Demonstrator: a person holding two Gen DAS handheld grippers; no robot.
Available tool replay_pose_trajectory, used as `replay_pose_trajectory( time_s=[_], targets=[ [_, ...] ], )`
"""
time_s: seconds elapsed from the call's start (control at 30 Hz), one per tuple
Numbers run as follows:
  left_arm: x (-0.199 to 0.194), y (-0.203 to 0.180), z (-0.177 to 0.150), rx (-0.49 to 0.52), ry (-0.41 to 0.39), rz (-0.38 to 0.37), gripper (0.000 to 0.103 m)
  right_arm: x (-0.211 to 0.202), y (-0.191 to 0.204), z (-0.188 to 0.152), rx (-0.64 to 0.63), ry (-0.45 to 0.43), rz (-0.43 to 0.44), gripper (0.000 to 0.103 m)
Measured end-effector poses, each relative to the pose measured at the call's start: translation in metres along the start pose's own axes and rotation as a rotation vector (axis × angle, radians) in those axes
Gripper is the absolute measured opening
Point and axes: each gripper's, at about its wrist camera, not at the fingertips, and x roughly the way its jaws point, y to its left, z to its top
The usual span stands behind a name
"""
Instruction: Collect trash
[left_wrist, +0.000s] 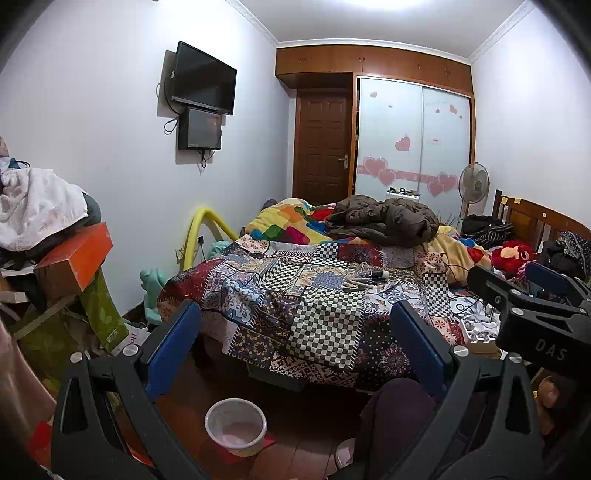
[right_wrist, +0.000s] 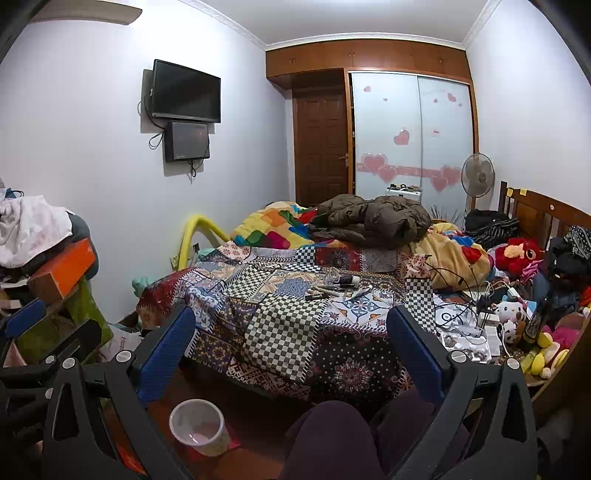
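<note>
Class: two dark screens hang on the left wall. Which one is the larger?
The upper screen, wide and flat; the lower screen beneath it is smaller and boxier.

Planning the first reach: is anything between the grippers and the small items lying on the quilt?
Nothing visible. Both the left hand-held gripper and the right hand-held gripper are open and empty, facing the small items across bare patchwork quilt. The white bin sits on the floor below.

Matt patchwork cloth bedspread (left_wrist: 295, 295), glossy white plastic bin (left_wrist: 236, 426), dark polished wood floor (left_wrist: 295, 424), frosted-glass wardrobe doors (left_wrist: 413, 136).
</note>
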Motion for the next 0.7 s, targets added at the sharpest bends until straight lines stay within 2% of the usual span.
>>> replay_pose_trajectory(
  time_s=[0.7],
  targets=[
    [-0.0006,0.0002,0.0034,-0.006,0.000,0.010,0.103,0.0016,-0.0029,0.0029,-0.001,0.004,0.001,0.103]
  ],
)
